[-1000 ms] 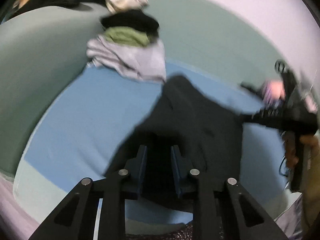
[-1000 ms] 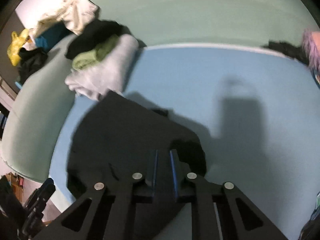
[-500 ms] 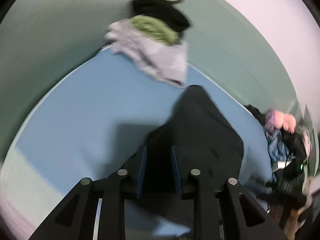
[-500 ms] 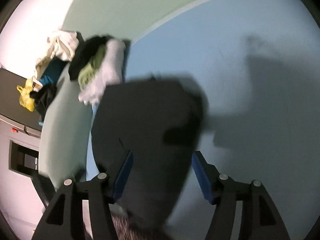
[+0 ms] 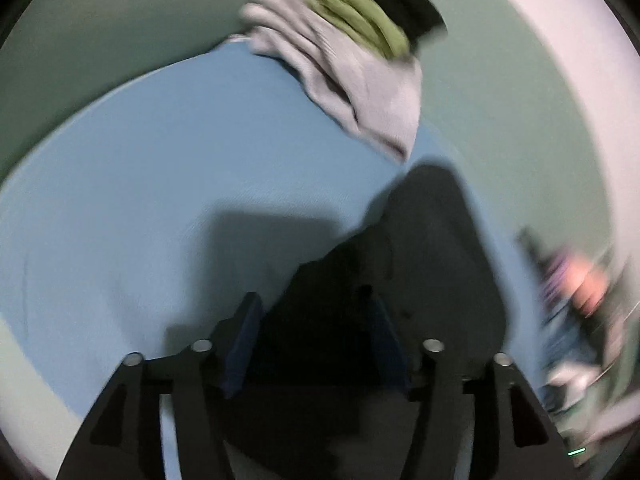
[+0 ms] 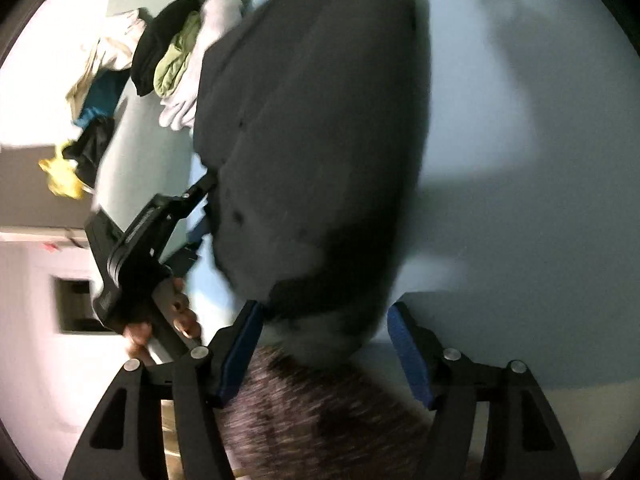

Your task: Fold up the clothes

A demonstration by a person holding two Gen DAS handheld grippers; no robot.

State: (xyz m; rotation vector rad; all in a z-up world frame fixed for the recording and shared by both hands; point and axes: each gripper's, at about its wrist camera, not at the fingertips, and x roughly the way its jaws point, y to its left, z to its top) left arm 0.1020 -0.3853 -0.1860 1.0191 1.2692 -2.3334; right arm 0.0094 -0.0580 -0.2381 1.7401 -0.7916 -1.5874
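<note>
A dark grey garment (image 5: 424, 264) lies folded on the blue sheet (image 5: 160, 200); it also shows in the right wrist view (image 6: 320, 140). My left gripper (image 5: 316, 344) is open, its blue pads either side of the garment's near edge. It also appears in the right wrist view (image 6: 200, 216) at the garment's left edge. My right gripper (image 6: 324, 356) is open, with the garment's near end between and beyond its pads (image 6: 408, 352). Both views are blurred.
A pile of clothes, light grey (image 5: 352, 92), green (image 5: 360, 28) and black, sits at the sheet's far edge, shown also in the right wrist view (image 6: 176, 64). A speckled dark fabric (image 6: 320, 420) lies under my right gripper. Clutter (image 5: 580, 320) lies at the right.
Both grippers have opened: the right one let go of the garment first, then the left one. The garment now lies folded narrower. Both cameras have swung round.
</note>
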